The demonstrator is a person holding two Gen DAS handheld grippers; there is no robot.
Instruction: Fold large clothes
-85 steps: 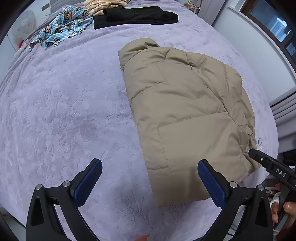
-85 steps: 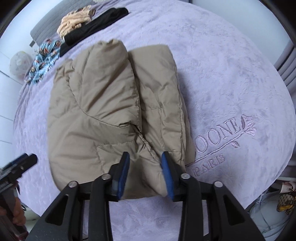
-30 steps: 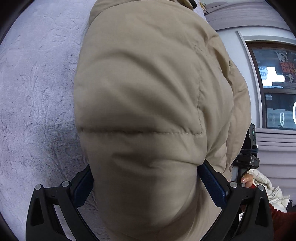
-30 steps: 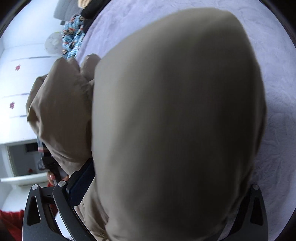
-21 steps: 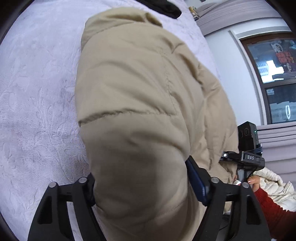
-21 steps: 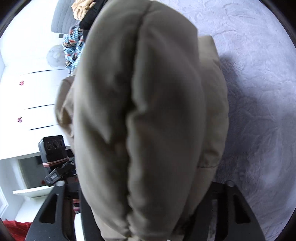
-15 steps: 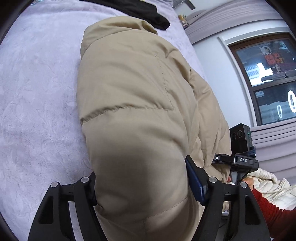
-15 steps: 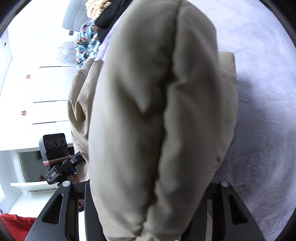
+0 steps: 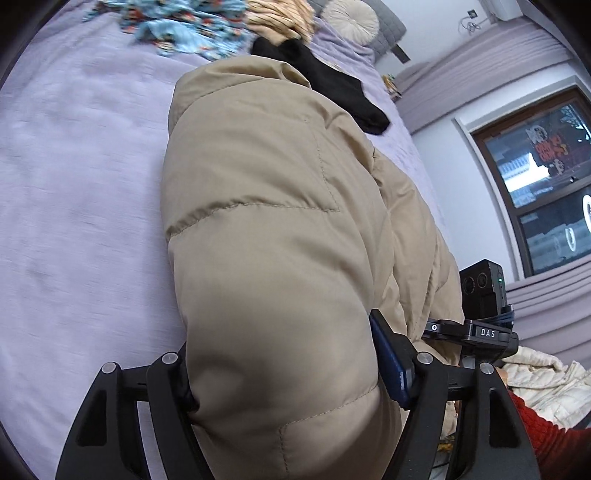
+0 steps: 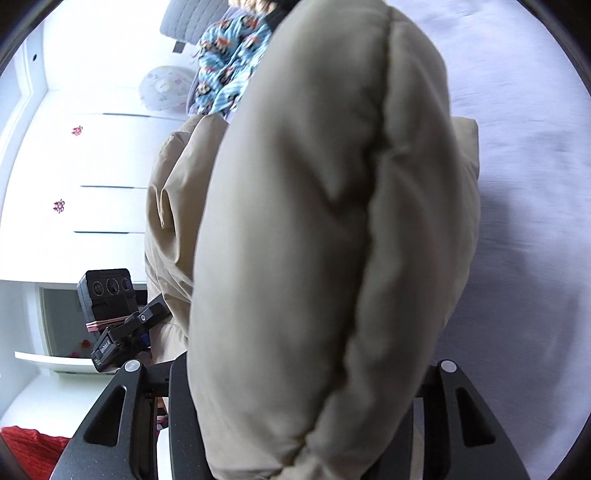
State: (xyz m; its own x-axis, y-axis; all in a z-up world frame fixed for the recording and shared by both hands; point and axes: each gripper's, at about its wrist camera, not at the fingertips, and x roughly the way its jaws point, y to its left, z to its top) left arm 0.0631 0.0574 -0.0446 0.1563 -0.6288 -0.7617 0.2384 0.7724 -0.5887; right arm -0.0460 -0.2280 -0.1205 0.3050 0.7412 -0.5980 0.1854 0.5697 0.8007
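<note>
Beige padded jacket (image 9: 266, 229) bulges between both tools above the lavender bed (image 9: 74, 192). Left hand-held gripper (image 9: 284, 373) pinches a thick fold of it; right hand-held gripper (image 10: 306, 373) is likewise clamped on its bulk. Black garment (image 9: 332, 88) lies at 12 o'clock beyond the jacket.

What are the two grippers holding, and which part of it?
Both hold the tan puffer jacket by its near end: the left gripper and right gripper each clamp a thick padded bunch.

Lavender bedspread (image 9: 74, 184), dark window (image 9: 535, 177), mauve curtains (image 9: 498, 55), white wardrobe (image 10: 74, 166), grey headboard (image 10: 184, 22)
</note>
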